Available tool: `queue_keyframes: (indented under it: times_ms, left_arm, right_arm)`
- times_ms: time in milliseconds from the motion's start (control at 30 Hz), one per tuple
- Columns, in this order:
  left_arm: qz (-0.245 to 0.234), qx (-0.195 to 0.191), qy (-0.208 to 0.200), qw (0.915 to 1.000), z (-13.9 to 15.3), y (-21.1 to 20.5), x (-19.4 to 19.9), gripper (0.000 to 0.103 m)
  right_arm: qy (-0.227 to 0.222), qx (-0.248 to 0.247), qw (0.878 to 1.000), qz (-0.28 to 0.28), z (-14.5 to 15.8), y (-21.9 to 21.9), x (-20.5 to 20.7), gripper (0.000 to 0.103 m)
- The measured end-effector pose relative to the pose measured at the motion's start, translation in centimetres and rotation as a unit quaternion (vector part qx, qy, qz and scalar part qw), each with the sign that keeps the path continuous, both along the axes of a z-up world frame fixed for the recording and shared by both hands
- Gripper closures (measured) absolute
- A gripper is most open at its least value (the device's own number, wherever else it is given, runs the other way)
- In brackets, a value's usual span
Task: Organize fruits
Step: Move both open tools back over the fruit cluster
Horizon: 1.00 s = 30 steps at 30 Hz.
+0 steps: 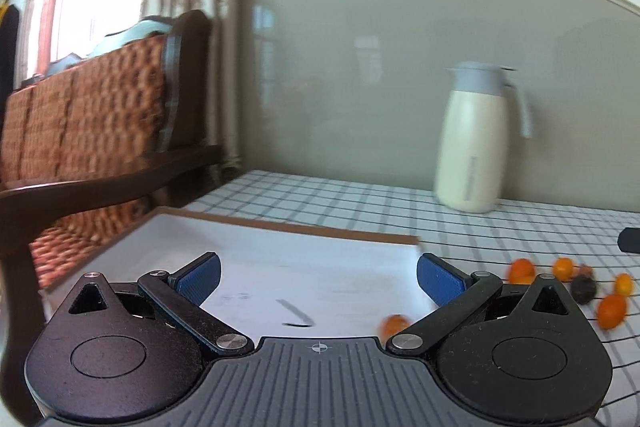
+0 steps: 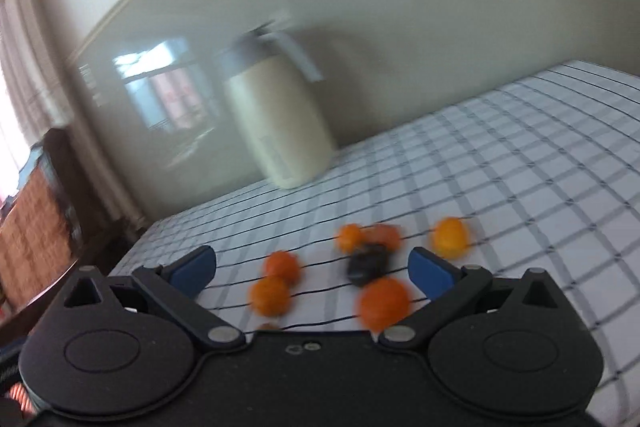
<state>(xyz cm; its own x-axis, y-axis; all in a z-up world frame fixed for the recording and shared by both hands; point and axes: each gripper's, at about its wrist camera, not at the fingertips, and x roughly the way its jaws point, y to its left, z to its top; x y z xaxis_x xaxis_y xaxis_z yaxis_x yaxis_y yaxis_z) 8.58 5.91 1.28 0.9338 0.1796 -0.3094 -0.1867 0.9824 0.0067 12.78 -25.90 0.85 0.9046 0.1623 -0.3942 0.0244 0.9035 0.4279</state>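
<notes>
Left wrist: left claw (image 1: pixel 318 281) gapes empty over the white tray (image 1: pixel 280 259) — one orange fruit (image 1: pixel 394 325) beside it. Right wrist: right claw (image 2: pixel 310 273), released, nears loose fruits (image 2: pixel 384 301) (blurred) on the checked surface (image 2: pixel 500 167) — next, probably, closing on one.

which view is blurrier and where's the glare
Right wrist view: heavy motion blur smears the jug and the orange fruits, while the right gripper itself stays sharp. Left wrist view: milder blur, jug fairly readable; window reflection glares on the glossy wall panel.
</notes>
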Motion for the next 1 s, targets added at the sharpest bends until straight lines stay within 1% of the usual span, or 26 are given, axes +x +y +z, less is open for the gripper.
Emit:
queue_keyframes:
  times_ms: [167,300,467,600,767,900,1000]
  left_arm:
    - [-0.04,0.008,0.003,0.9992,-0.2,-3.4,0.5,0.0]
    - [-0.071,0.004,0.011,0.9974,-0.4,-5.6,0.8,0.0]
    - [-0.101,0.0,0.032,0.9944,-1.1,-8.2,1.6,0.0]
    - [-0.123,0.008,0.043,0.9914,-1.4,-10.1,1.9,0.0]
    - [-0.142,0.012,0.055,0.9883,-1.9,-12.1,2.1,0.0]
    - [-0.149,0.012,0.068,0.9865,-2.3,-13.2,2.6,0.0]
    - [-0.154,0.013,0.076,0.985,-2.7,-13.7,2.9,0.0]
  right_arm:
    - [0.001,-0.024,0.999,-0.04,0.0,-2.1,-1.0,0.006]
    - [-0.002,-0.045,0.998,-0.05,-0.1,-3.3,-1.8,0.007]
    - [0.007,-0.059,0.997,-0.057,-0.1,-4.5,-2.3,0.007]
    - [0.009,-0.068,0.996,-0.065,-0.2,-5.5,-2.5,0.006]
    - [0.015,-0.093,0.993,-0.07,-0.1,-5.9,-2.6,0.006]
    - [0.012,-0.137,0.987,-0.088,0.1,-5.6,-2.6,0.006]
    - [0.019,-0.142,0.985,-0.099,0.0,-5.8,-2.7,0.006]
